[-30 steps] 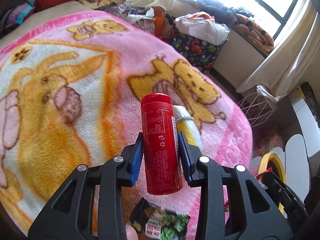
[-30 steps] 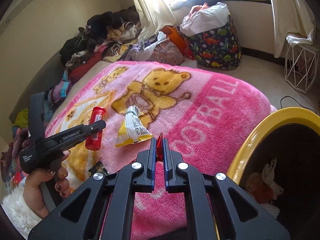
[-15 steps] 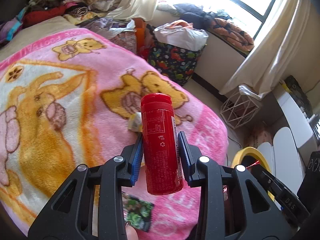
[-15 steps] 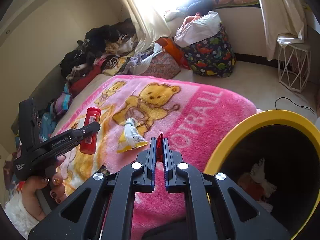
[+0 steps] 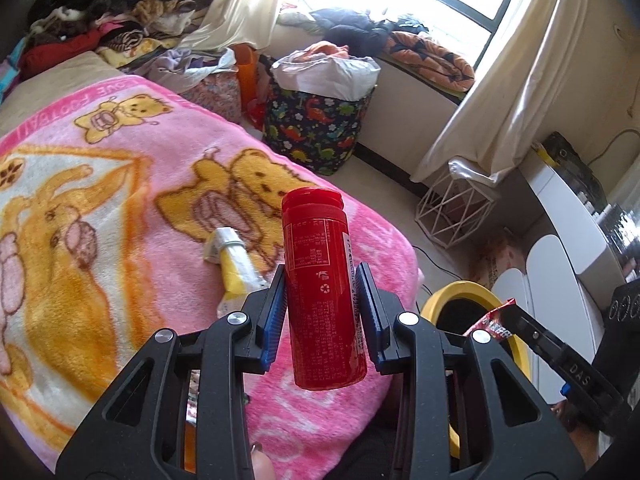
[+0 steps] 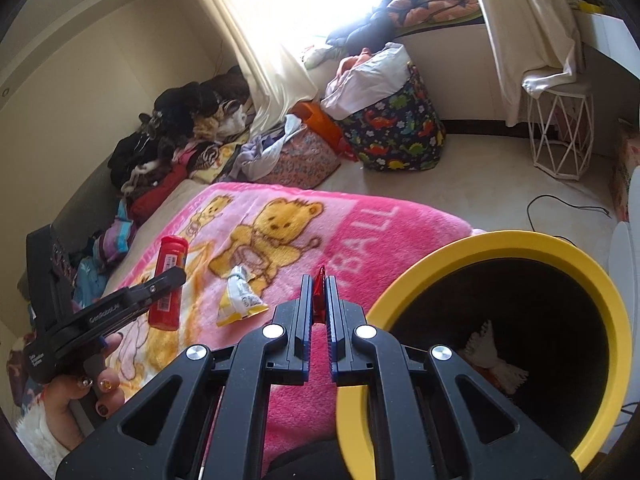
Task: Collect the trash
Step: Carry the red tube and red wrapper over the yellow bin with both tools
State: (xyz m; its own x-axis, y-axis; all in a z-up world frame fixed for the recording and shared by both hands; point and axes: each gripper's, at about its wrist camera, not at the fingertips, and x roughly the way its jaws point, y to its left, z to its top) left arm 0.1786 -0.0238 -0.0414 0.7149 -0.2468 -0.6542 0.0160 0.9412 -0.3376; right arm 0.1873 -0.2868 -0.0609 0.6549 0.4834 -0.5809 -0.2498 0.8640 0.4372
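My left gripper [image 5: 320,292] is shut on a red plastic bottle [image 5: 320,292] and holds it upright above the pink blanket [image 5: 120,216]; it also shows in the right wrist view [image 6: 168,284]. My right gripper [image 6: 319,300] is shut on a thin red wrapper [image 6: 319,280], seen from the left wrist view [image 5: 494,320]. A yellow-rimmed black bin [image 6: 520,320] stands just right of it, with white crumpled trash [image 6: 492,356] inside. A yellow and white snack packet [image 6: 240,300] lies on the blanket.
A dinosaur-print basket [image 6: 396,136] full of laundry stands on the floor by the window. A white wire stool [image 6: 560,132] is at the right. Piles of clothes [image 6: 180,136] line the far side of the bed. A cable [image 6: 560,208] lies on the floor.
Both grippers have drawn back and risen from the bed. The bin now fills more of the right wrist view. The bottle and the wrapper stay gripped.
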